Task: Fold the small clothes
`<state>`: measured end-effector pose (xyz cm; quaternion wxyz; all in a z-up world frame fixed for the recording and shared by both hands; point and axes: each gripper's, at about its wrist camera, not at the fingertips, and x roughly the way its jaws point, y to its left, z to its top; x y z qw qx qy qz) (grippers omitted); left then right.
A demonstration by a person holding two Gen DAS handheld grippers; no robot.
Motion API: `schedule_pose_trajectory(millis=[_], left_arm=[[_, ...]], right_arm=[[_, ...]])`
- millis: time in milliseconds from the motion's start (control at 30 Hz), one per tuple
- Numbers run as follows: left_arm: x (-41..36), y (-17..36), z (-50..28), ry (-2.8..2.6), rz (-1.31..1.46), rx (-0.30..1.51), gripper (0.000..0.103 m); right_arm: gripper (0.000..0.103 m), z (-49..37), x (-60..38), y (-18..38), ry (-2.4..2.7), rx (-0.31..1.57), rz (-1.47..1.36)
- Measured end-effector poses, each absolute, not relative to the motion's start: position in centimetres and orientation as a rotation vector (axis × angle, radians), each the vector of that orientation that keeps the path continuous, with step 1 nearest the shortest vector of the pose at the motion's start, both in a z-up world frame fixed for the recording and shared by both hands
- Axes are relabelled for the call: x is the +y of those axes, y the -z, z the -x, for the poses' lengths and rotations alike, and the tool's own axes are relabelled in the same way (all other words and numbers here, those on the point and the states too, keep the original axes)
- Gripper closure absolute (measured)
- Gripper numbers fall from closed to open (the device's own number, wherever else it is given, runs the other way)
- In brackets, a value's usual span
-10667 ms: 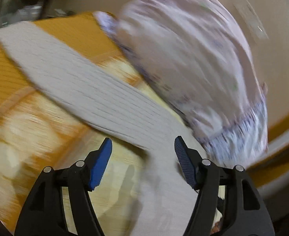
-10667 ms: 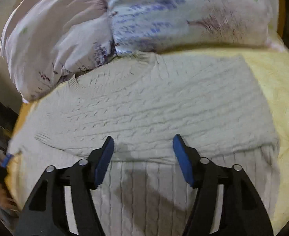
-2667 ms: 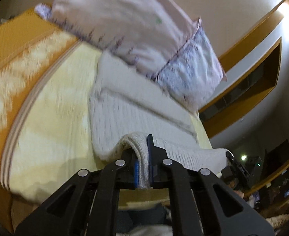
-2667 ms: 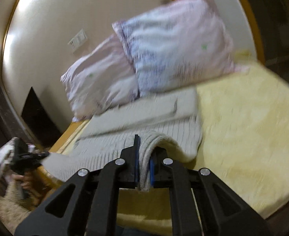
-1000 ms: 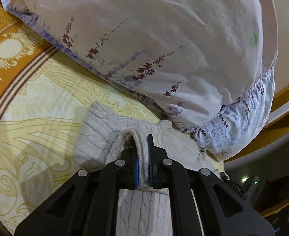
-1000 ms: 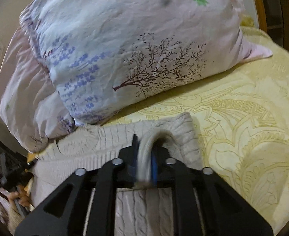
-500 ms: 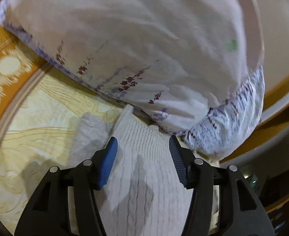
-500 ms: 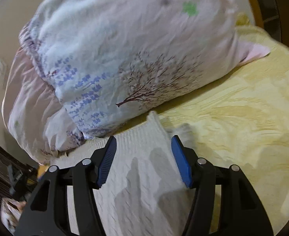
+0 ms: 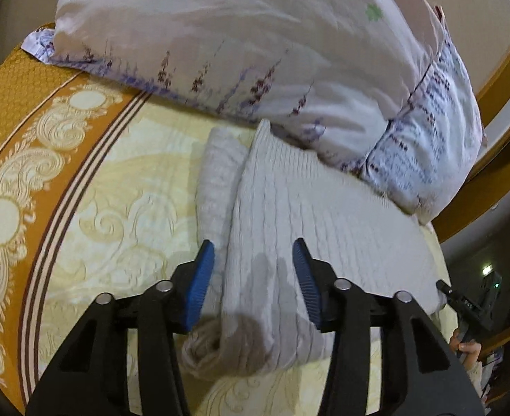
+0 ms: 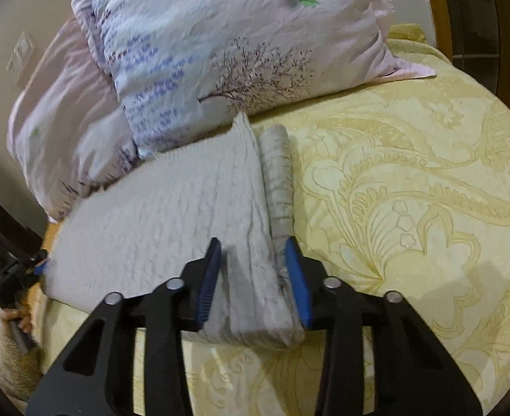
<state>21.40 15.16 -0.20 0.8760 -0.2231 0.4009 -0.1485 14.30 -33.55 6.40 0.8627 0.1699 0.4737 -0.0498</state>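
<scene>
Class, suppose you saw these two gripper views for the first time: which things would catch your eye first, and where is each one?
First comes the folded cream knit sweater, lying on the yellow patterned bedspread just ahead of both grippers. Behind it, against the wall, lean two large floral pillows, their lower edges touching the sweater's far end. The left gripper and right gripper both stand open, blue pads either side of the sweater's near edge without pinching it.

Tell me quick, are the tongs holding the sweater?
Left tongs: open, holding nothing, over the folded sweater.
Right tongs: open, holding nothing, over the sweater's other end.
</scene>
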Motion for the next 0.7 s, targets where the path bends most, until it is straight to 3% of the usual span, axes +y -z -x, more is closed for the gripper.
schedule_pose_trajectory(millis=[267,700], left_arm=[[15.4,1.1,-21.0,0.297,0.476,0.862,0.093],[16.2,1.4,-20.0,0.335,0.512,0.87,0.095]], right_arm=[[0.093,-13.9,-32.8,-7.4,0.102,0.958,-0.308],[0.095,-11.5,-31.6,-8.5,0.165,0.973,-0.264]])
